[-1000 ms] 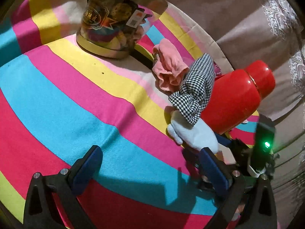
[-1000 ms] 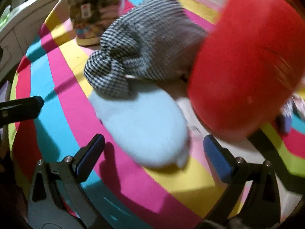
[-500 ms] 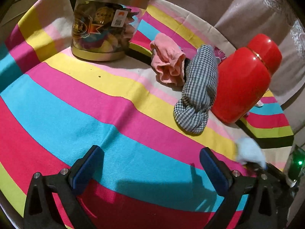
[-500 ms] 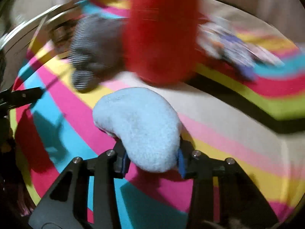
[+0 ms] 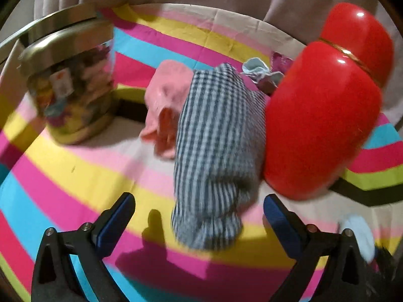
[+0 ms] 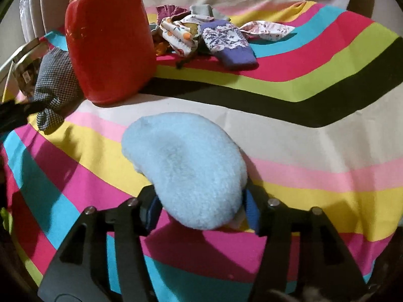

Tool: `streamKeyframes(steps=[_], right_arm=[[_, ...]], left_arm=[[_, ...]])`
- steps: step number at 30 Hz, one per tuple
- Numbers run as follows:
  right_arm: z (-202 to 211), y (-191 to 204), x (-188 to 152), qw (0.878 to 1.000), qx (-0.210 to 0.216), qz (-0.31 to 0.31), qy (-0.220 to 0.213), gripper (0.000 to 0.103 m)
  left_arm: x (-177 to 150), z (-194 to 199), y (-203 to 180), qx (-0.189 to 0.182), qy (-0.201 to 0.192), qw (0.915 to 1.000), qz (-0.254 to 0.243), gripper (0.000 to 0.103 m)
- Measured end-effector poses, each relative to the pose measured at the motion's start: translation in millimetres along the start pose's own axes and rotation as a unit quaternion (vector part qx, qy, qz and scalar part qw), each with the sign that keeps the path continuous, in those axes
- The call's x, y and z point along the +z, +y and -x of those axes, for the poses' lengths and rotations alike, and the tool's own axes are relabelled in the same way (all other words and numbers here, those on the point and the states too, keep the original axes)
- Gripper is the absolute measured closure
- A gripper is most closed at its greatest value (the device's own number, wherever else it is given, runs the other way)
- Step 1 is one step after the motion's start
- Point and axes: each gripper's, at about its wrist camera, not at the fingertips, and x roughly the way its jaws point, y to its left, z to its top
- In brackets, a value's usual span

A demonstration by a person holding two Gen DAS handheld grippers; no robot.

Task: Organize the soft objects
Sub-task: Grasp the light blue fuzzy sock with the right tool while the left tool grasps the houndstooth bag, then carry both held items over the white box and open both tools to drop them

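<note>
My right gripper (image 6: 201,211) is shut on a fluffy light blue sock (image 6: 186,166) and holds it just above the striped cloth; the sock also shows at the lower right of the left wrist view (image 5: 360,236). My left gripper (image 5: 199,219) is open, its jaws on either side of the near end of a black-and-white checked cloth (image 5: 216,156) that lies against a red jar (image 5: 325,108). The checked cloth also shows in the right wrist view (image 6: 54,85). A pink cloth (image 5: 166,100) lies just behind it.
A metal-lidded glass jar (image 5: 73,85) stands at the left. The red jar (image 6: 108,42) stands at the far left of the right wrist view. Behind it lie several small soft items, among them a purple patterned sock (image 6: 226,42). The striped tablecloth (image 6: 314,136) covers the table.
My right gripper closed on the blue sock and pulled it away from the red jar. My left gripper moved forward until its open jaws flank the checked cloth.
</note>
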Motion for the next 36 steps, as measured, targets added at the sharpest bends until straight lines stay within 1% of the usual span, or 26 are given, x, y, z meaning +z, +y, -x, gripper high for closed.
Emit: streamKeyframes(steps=[1,2,3,4,5,6,7,9,10,11,12,15,17,19,20,21,22,23,26,28,30,32,36], right_arm=[[-3.1,3.1,2.2,1.000,-0.002,0.004,0.002,0.035],[-3.8,6.5,2.1,1.000,-0.005,0.009,0.003,0.034],[-5.5,7.8,2.2,1.000,-0.005,0.011,0.004,0.030],[-6.6,8.0,2.3,1.000,0.000,0.010,0.006,0.026],[-7.4,8.2,2.3,1.000,0.005,0.011,0.007,0.023],[-8.8,9.2,2.6,1.000,0.010,0.013,0.009,0.018],[-9.4,10.8,2.4,1.000,0.014,0.017,0.011,0.014],[-11.3,14.0,2.3,0.999,0.015,0.026,0.015,0.010],[-11.7,15.5,2.0,0.999,0.014,0.029,0.016,0.009],[-11.6,16.1,1.1,0.999,0.014,0.030,0.016,0.009],[-10.6,16.0,0.4,0.999,0.015,0.029,0.015,0.009],[-10.9,15.1,0.6,0.999,0.018,0.027,0.016,0.007],[-12.2,16.5,1.1,0.999,0.019,0.032,0.020,0.005],[-12.3,17.7,1.0,0.999,0.020,0.035,0.021,0.004],[-12.6,18.1,1.2,0.999,0.021,0.036,0.023,0.003],[-13.1,18.3,1.4,0.999,0.023,0.037,0.024,0.002],[-13.8,18.8,1.7,0.999,0.025,0.038,0.026,0.000],[-14.6,19.7,2.0,0.998,0.025,0.040,0.028,0.000],[-14.2,18.3,2.2,0.999,0.028,0.037,0.027,0.000],[-13.2,15.7,2.2,0.999,0.034,0.031,0.025,0.000],[-11.7,11.5,2.0,0.999,0.044,0.021,0.020,0.000],[-11.8,8.3,3.1,0.998,0.052,0.013,0.018,0.000],[-12.3,9.7,4.1,0.998,0.052,0.013,0.018,0.000]], left_arm=[[0.7,-4.1,2.4,-0.022,0.004,0.9997,0.004,0.076],[-0.6,-4.4,4.3,-0.045,0.010,0.9989,0.011,0.088],[-7.3,3.2,5.5,-0.074,0.002,0.9972,0.016,0.087],[-18.0,15.7,1.8,-0.077,-0.020,0.9969,0.000,0.087],[-26.4,24.0,-2.9,-0.071,-0.031,0.9969,-0.013,0.087],[-39.0,33.5,-5.7,-0.067,-0.044,0.9965,-0.025,0.087],[-51.7,38.9,-5.5,-0.071,-0.047,0.9961,-0.024,0.087],[-72.6,40.8,-3.6,-0.084,-0.045,0.9953,-0.018,0.087],[-77.4,41.0,-1.5,-0.094,-0.041,0.9946,-0.015,0.086],[-76.2,43.4,0.1,-0.099,-0.046,0.9940,-0.013,0.085],[-73.8,45.9,2.2,-0.098,-0.052,0.9938,-0.011,0.083],[-65.5,41.7,4.4,-0.096,-0.040,0.9946,-0.003,0.079],[-59.3,39.7,4.7,-0.089,-0.043,0.9951,-0.001,0.073],[-52.9,37.6,0.7,-0.078,-0.047,0.9958,-0.012,0.056],[-50.2,35.6,-2.1,-0.074,-0.049,0.9959,-0.018,0.052],[-46.8,34.4,-5.5,-0.067,-0.055,0.9959,-0.025,0.045],[-43.7,32.5,-7.0,-0.061,-0.060,0.9959,-0.029,0.041],[-40.0,27.4,-5.0,-0.057,-0.060,0.9961,-0.031,0.040],[-39.4,7.6,-5.7,-0.066,-0.045,0.9965,-0.024,0.041],[-42.5,3.8,-5.6,-0.072,-0.037,0.9965,-0.021,0.064],[-42.4,4.9,-4.9,-0.083,-0.039,0.9956,-0.020,0.064],[-42.0,2.0,0.1,-0.093,-0.033,0.9951,-0.009,0.064],[-39.5,-1.7,-2.2,-0.101,-0.022,0.9946,-0.007,0.064]])
